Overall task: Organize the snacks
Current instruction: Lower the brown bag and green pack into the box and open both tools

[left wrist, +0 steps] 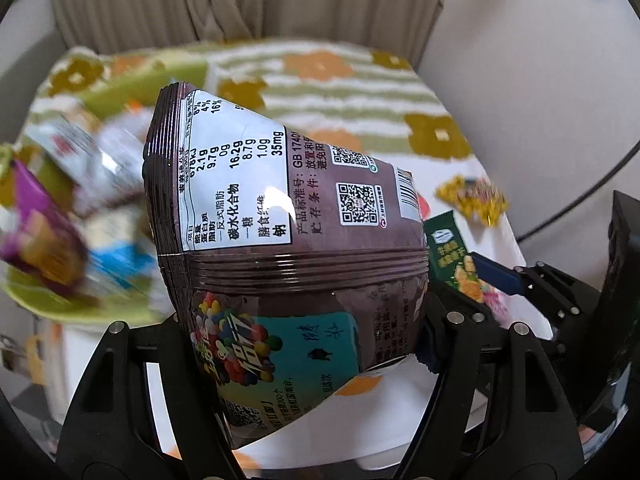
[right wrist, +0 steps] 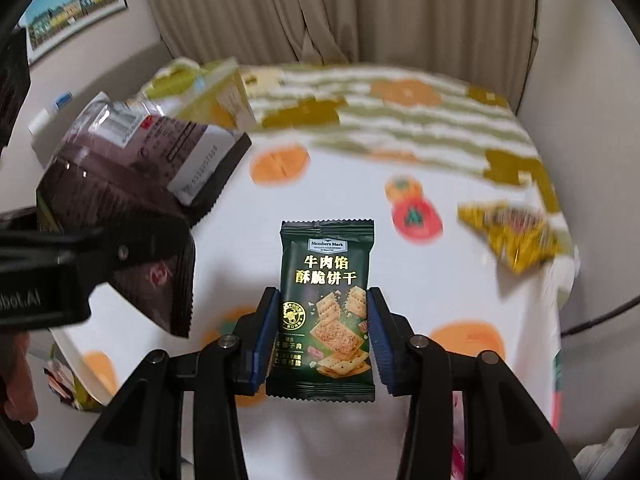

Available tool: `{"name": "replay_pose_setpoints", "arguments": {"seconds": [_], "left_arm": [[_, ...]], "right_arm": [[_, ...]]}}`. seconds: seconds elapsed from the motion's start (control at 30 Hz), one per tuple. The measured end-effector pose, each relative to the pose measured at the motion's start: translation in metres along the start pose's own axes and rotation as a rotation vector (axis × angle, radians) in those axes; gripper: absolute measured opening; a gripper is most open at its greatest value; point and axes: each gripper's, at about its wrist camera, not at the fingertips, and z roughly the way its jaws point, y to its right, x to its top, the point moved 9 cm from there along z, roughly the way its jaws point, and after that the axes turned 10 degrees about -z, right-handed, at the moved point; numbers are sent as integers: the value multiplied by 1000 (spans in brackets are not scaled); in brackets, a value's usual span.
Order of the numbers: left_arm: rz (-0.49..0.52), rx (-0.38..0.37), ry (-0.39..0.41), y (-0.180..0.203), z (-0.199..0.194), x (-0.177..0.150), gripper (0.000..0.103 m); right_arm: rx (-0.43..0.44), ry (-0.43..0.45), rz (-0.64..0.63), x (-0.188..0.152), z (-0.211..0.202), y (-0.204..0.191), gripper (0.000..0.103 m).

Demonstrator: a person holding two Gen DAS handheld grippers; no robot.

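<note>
Right tool (right wrist: 322, 336) black w/ ribbed blue pads (right wrist: 262, 344), silver screws, left tool (left wrist: 304, 332) black, same screws

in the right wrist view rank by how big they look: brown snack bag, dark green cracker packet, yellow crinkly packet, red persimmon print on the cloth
1. brown snack bag, though it sits nearest the camera, which inflates it
2. dark green cracker packet
3. yellow crinkly packet, blurred
4. red persimmon print

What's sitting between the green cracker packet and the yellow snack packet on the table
In the right wrist view, between the green cracker packet and the yellow snack packet there is only tablecloth with printed fruit; no other snack lies there.
</note>
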Motion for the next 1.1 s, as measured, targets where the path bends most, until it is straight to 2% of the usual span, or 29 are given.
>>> {"name": "replay_pose_setpoints", "arguments": {"seconds": [0.23,0.37,0.53,0.57,0.63,0.67,0.93,1.1], "left_arm": [[-37,52,91,-71,-48,51,70],[-60,77,92,-121,-56,69,70],[-54,74,43,-165,-45,78,70],[-50,60,28,-169,-41,78,74],[-40,41,17,-175,-32,82,90],[-35,38,20,-178,-30,85,102],[-3,-24,7,-198,-28,85,103],[-15,-60,33,-217,-44,86,103]], "right_arm": [[42,119,-24,77,-35,-50,40],[78,157,-38,116,-34,-95,40],[94,169,-45,142,-22,-130,40],[95,172,-46,145,-20,-134,40],[90,171,-40,152,-12,-143,40],[85,169,-33,155,-8,-148,40],[46,133,21,162,13,-155,40],[38,122,26,164,18,-168,40]]}}
